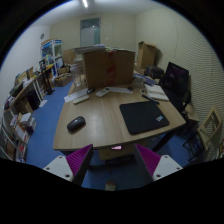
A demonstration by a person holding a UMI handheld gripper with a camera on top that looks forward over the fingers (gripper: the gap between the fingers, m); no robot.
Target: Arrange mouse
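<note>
Tongs [112, 160] open, mouse [76, 124] beyond

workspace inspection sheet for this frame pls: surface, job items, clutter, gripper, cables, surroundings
Surface: wooden desk, mostly bare near the front.
Job's things: mouse on bare desk, apart from the black mouse pad.
Clutter: keyboard, papers and cardboard box at the far edge.
Grippers: gripper open, holding nothing, short of the desk.
Cables: nothing seen.
Surroundings: shelves on one side, black chair on the other, blue floor.
</note>
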